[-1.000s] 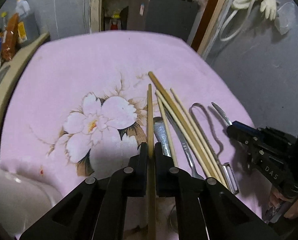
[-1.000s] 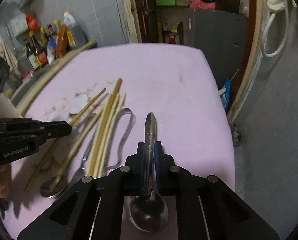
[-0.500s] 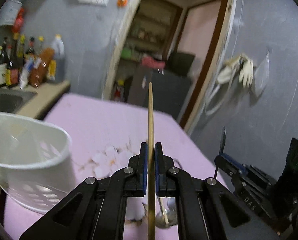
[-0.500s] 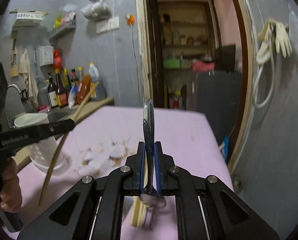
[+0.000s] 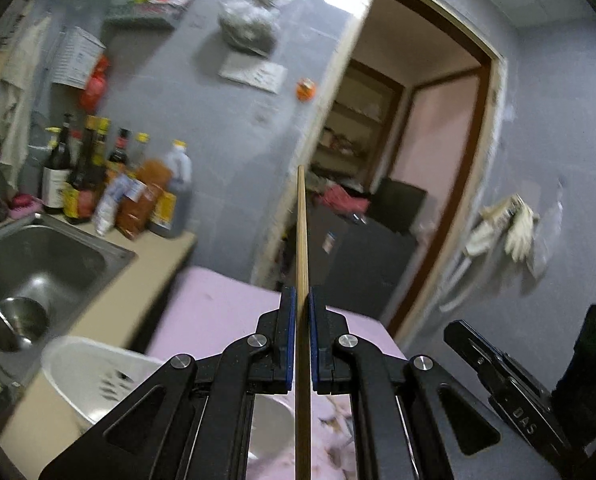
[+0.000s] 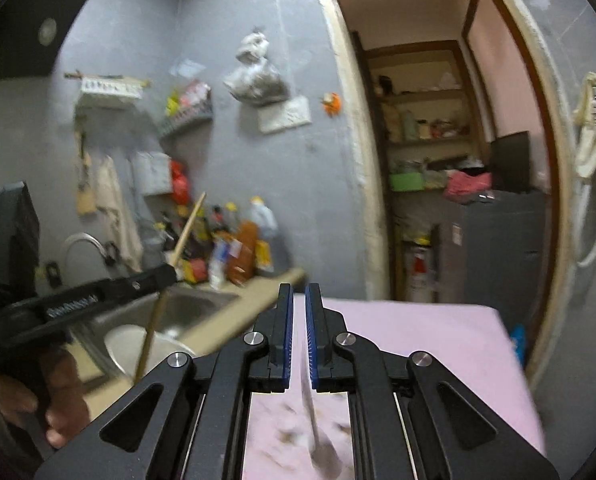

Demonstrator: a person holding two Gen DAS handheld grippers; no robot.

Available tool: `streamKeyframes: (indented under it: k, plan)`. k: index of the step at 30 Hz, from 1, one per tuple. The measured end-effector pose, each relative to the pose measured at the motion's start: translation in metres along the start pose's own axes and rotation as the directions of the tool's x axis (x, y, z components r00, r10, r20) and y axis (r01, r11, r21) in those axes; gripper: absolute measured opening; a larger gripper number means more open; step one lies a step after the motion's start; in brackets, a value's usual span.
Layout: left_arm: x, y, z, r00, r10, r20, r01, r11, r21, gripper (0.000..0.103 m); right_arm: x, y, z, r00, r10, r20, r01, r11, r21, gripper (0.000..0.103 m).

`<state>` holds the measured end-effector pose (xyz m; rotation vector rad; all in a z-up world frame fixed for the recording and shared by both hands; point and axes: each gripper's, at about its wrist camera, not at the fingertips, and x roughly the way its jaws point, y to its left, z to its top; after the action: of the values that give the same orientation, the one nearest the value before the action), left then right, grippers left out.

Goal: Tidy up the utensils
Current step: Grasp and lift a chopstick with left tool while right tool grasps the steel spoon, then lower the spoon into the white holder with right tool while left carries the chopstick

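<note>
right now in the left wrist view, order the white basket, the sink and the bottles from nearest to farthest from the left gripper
1. white basket, just below left of the left gripper
2. sink, further left
3. bottles, back against the wall

Each camera sits on its gripper, looking forward, nearly level. Both see the grey wall [image 5: 217,128], bottles [image 6: 237,248], sink [image 5: 37,264], doorway [image 6: 458,160] and pink table [image 6: 418,340].
</note>
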<state>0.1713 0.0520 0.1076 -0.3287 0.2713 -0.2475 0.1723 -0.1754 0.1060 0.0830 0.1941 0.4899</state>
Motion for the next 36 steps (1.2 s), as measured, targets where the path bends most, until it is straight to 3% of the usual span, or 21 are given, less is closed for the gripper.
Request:
streamKeyframes:
  k: [7,13,18,20,24,30,36]
  plan:
    - [-0.014,0.054,0.017,0.995,0.098,0.033,-0.096,0.993,-0.061,0.004,0.023,0.040,0.007,0.997,0.081,-0.001,-0.081,0.996,-0.031,0.002]
    - [-0.027,0.060,0.003,0.994,0.107,0.024,-0.104,0.990,-0.099,0.004,0.023,0.016,-0.021,0.987,0.051,-0.150,-0.054,0.998,-0.016,0.006]
    - [-0.032,0.049,-0.009,0.995,0.102,0.013,-0.100,0.989,-0.110,0.004,0.014,-0.018,-0.049,0.957,0.012,-0.291,-0.014,1.000,-0.007,0.020]
    - [-0.034,0.042,-0.015,0.994,0.105,0.011,-0.104,0.989,-0.102,0.004,0.012,-0.027,-0.058,0.944,0.003,-0.331,-0.003,1.000,-0.002,0.021]
    - [-0.041,0.036,-0.028,0.994,0.110,0.008,-0.108,0.987,-0.117,0.004,0.022,-0.037,-0.078,0.906,0.041,-0.421,-0.026,0.999,0.040,0.022]
    - [-0.047,0.034,-0.052,0.988,0.153,-0.012,-0.153,0.983,-0.097,0.004,0.053,-0.035,-0.104,0.824,0.163,-0.543,-0.095,0.984,0.151,0.024]
    - [-0.047,0.040,-0.061,0.988,0.156,-0.019,-0.157,0.981,-0.114,0.004,0.081,-0.027,-0.127,0.737,0.209,-0.643,-0.102,0.975,0.199,0.027]
